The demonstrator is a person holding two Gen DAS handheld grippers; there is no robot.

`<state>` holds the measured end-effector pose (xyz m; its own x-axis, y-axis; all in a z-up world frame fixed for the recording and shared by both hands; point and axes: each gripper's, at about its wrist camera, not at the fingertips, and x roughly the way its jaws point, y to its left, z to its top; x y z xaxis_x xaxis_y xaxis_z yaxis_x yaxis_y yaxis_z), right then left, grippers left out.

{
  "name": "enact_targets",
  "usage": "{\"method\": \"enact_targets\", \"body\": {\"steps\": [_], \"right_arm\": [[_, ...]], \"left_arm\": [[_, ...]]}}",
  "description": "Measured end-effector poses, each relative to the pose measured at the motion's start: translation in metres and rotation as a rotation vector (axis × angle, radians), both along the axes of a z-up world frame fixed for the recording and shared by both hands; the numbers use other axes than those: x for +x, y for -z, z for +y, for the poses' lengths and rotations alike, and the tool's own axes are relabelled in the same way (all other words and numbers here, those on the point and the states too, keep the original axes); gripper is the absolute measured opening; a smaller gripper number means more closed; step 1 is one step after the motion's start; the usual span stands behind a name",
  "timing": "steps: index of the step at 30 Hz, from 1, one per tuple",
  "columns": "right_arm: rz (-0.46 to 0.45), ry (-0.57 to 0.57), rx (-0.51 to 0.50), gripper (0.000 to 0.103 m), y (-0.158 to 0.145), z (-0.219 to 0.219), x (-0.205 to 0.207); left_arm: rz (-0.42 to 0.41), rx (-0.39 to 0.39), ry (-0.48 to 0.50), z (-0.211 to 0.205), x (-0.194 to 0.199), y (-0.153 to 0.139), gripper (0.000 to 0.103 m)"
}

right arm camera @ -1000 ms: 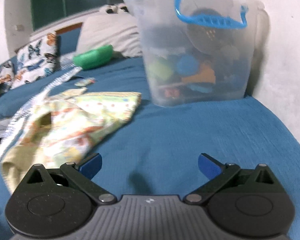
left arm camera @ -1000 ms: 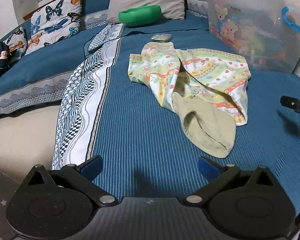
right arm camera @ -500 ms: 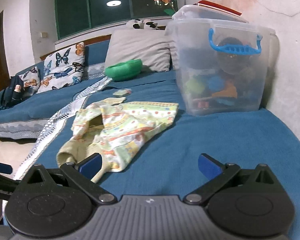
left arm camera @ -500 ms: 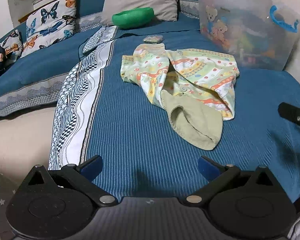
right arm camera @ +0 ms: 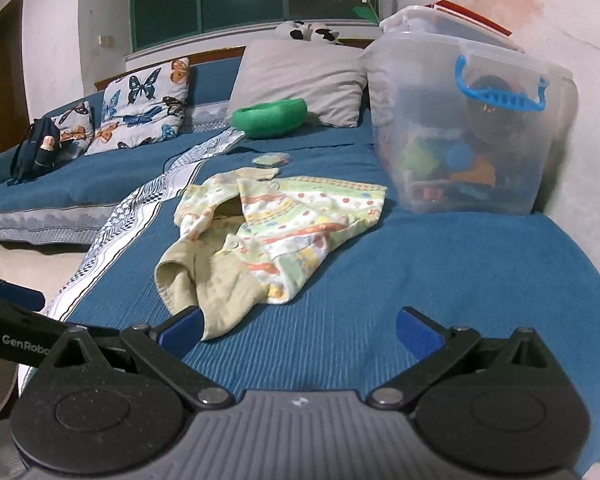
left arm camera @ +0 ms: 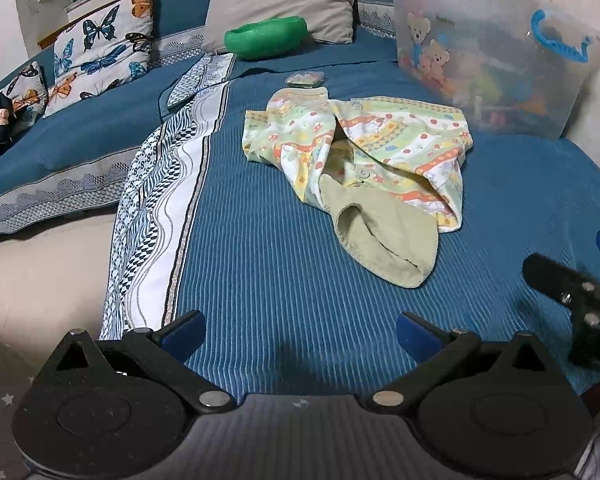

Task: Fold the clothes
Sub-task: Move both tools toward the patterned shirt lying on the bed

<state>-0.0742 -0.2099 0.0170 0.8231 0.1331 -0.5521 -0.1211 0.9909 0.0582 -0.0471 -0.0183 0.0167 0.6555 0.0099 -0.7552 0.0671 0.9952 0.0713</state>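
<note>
Two grippers hover above a blue ribbed bedspread (left arm camera: 284,264), neither one touching cloth. From its own camera, the left gripper (left arm camera: 298,330) has its blue-tipped fingers (left arm camera: 182,330) spread wide with only bedspread between them. The right gripper (right arm camera: 298,330) is likewise spread wide and holds nothing; its left fingertip (right arm camera: 182,328) overlaps the hem of the garment in the picture, though whether it touches the cloth cannot be told.

A small child's garment (left arm camera: 364,164), pale yellow-green with orange, red and green printed bands, lies crumpled and unfolded in the middle of the bedspread. Its plain beige lining (left arm camera: 384,240) is turned outward at the end nearest the grippers, and a button shows near the centre. In the right wrist view the same garment (right arm camera: 268,232) lies ahead and to the left of the gripper.

Beyond the garment, just past its far edge, sits a small flat packet (left arm camera: 305,79). A clear plastic storage bin (left arm camera: 488,56) with a blue handle and teddy-bear print stands on the right by the wall, near the garment but apart from it, with toys inside. A green bowl-shaped object (left arm camera: 266,36) rests against a grey pillow (left arm camera: 284,0) at the head of the bed. Butterfly-print cushions (left arm camera: 100,52) lean further left, and a dark backpack (right arm camera: 34,152) sits at the far left. A white patterned border strip (left arm camera: 160,220) runs along the bedspread's left edge.
</note>
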Motion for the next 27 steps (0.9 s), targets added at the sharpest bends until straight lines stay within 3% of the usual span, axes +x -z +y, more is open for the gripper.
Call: {"method": "enact_targets", "body": {"steps": [9,27], "right_arm": [[0.071,-0.006,-0.019,0.103,0.005,0.007,0.009],[0.108,-0.045,-0.055,0.103,0.013,0.022,0.040]], "left_arm": [[0.010,0.000,-0.007,0.002,0.006,0.002,0.103],[0.054,0.014,-0.013,0.004,0.039,0.016,0.103]]}}
